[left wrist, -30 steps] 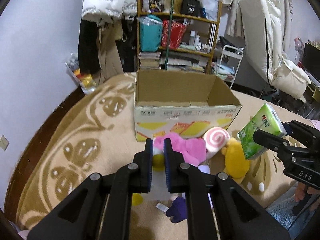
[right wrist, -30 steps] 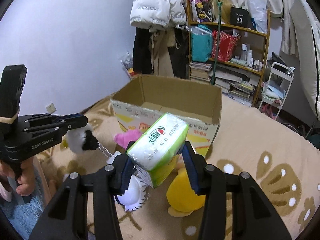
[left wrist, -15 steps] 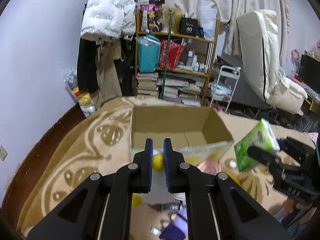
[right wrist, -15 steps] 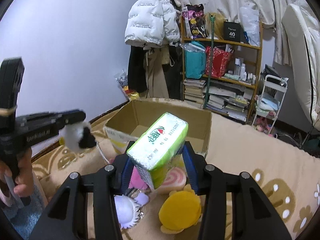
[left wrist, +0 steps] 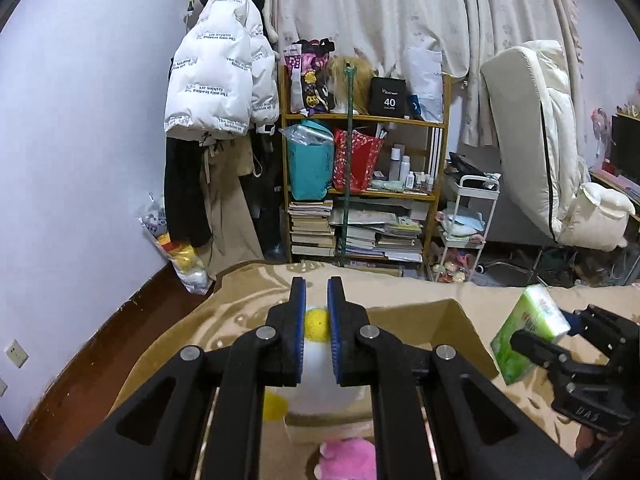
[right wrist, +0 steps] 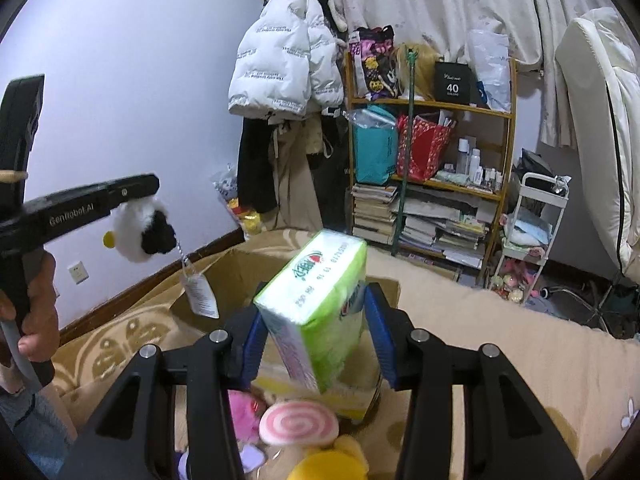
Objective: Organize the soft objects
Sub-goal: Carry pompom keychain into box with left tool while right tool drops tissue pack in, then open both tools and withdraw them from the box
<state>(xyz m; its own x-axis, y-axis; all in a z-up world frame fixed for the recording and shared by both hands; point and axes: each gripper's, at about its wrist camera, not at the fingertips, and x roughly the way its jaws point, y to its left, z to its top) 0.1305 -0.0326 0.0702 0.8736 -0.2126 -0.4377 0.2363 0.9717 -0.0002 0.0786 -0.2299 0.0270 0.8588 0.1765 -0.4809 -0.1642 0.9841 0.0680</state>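
Looking around, I see a bed with a tan blanket (right wrist: 500, 344) that has pale flower shapes on it, and a pale purple wall (left wrist: 80, 160) on the left side. A white puffy coat (left wrist: 220, 84) hangs by the wall over dark clothes. Next to it is a wooden shelf (left wrist: 400, 120) full of bags, bottles and piles of books. Long pale curtains (left wrist: 380, 12) hang behind the shelf, and a small white cart (left wrist: 472, 216) stands to the right of it. An open cardboard box (left wrist: 452, 332) sits on the blanket in front of me. My left gripper (left wrist: 317, 300) is clenched tight on a small fluffy toy (right wrist: 140, 232). The toy is white with a black patch and a yellow bit, and a paper tag (right wrist: 200, 294) dangles from it on a little chain. It hangs in the air, up above the left side of the box. My right gripper (right wrist: 312, 320) is grasping a pack of tissues (right wrist: 320, 304). The pack is bright green and white, with writing on top, and it is tilted. It is in the air over the near side of the box. Down below, on the blanket by the box, lie a pink plush toy (left wrist: 352, 460), a round pink and white swirl toy (right wrist: 298, 424) and a yellow plush toy (right wrist: 332, 464).
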